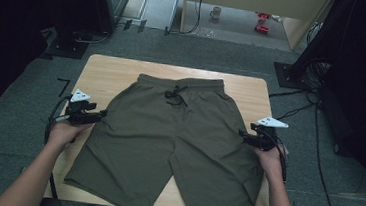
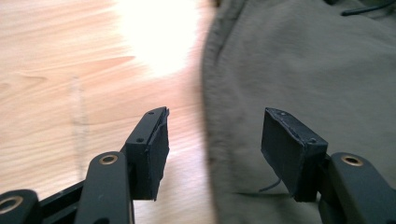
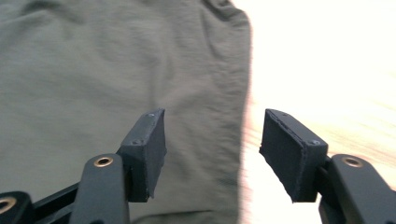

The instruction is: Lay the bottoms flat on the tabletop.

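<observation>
Olive-green shorts (image 1: 170, 139) lie flat on the wooden table (image 1: 108, 71), waistband and black drawstring (image 1: 175, 95) at the far side, legs toward the person. My left gripper (image 1: 100, 114) hovers at the left side seam, open; one jaw is over bare wood, the other over the shorts (image 2: 303, 70), with the seam edge between them. My right gripper (image 1: 243, 135) sits at the right side seam, open, straddling the edge of the shorts (image 3: 116, 60). No pad presses the cloth in either gripper view.
The tabletop (image 2: 70, 84) shows bare wood left of the shorts, and a bright strip (image 3: 327, 60) right of them. Grey carpet surrounds the table. Black stands and cables (image 1: 315, 114) crowd the right; a dark cabinet (image 1: 104, 6) stands far left.
</observation>
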Tool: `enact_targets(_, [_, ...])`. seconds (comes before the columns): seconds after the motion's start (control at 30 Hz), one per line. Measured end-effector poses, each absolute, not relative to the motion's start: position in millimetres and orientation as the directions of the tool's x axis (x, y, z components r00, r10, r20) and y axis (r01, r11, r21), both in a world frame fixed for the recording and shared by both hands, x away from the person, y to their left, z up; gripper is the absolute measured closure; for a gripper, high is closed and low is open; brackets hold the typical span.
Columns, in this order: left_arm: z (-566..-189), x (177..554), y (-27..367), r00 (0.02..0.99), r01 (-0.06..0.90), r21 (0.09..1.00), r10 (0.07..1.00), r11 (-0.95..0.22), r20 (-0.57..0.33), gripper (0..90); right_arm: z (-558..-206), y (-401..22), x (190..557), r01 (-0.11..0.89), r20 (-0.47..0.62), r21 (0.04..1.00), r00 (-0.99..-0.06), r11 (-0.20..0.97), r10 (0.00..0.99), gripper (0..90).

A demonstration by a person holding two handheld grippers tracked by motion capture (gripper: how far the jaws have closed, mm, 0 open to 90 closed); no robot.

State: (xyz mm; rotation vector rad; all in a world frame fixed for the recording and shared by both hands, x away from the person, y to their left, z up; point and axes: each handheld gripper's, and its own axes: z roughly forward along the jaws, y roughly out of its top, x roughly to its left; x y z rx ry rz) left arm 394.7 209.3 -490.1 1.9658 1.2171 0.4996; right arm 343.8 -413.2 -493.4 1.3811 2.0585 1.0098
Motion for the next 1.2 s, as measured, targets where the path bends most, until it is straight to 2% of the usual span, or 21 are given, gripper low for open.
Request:
enact_targets(0.43, [-500,405,235,0.424,0.602,0.755,0.905,-0.259,-0.027,41.9,-505,-445,346,0.609,0.012,0.771,-0.304,0.185,0.953,42.6])
enact_targets(0.97, [-516,408,233,0.404,0.601,0.755,0.915,-0.262,-0.005,41.8,-523,-450,351,0.635,0.018,0.761,-0.230,0.136,0.973,43.2])
enact_targets(1.2, [-516,406,229,0.378,0.611,0.752,0.926,-0.246,-0.003,37.8,-524,-443,351,0.647,0.030,0.750,-0.237,0.135,0.971,29.8])
